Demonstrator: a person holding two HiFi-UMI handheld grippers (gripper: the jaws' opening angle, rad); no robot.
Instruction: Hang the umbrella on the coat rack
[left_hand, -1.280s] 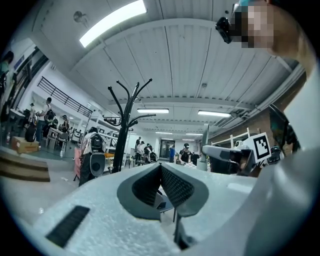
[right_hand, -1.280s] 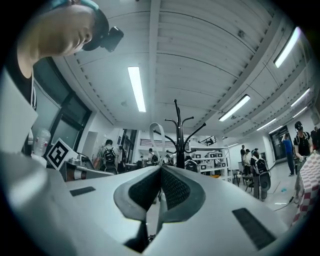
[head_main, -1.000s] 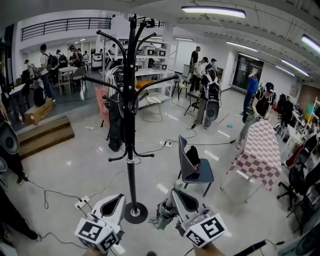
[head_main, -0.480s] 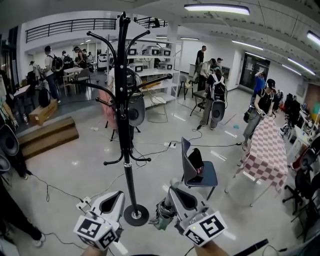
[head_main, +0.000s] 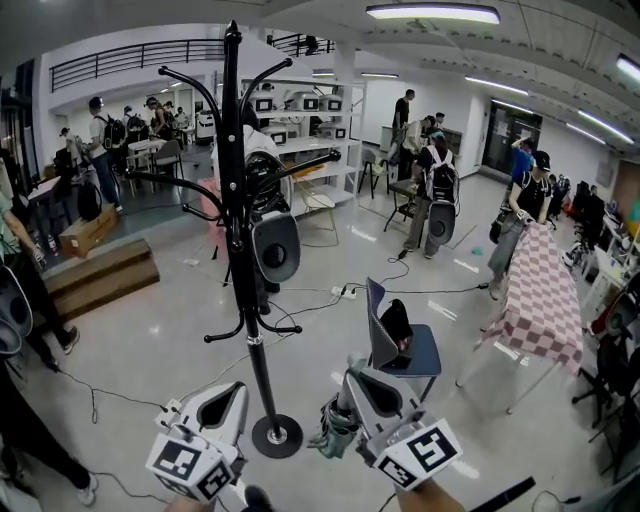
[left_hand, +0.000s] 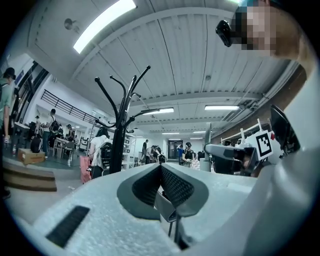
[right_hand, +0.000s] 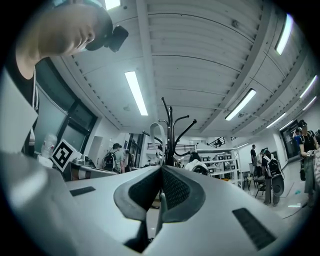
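The left gripper (head_main: 238, 388), jaws pressed together on nothing, sits just left of the tall black metal coat rack (head_main: 262, 385). Just right of its pole, the right gripper (head_main: 350, 375) is clamped on the folded grey-green fabric umbrella (head_main: 331, 436), which hangs lengthwise beneath it. The hooks lie ahead, up and leftward.

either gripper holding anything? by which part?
Right gripper shut on the umbrella at its strap end: the loop sticks up past the jaws, the rest hangs below. Left gripper shut, empty.
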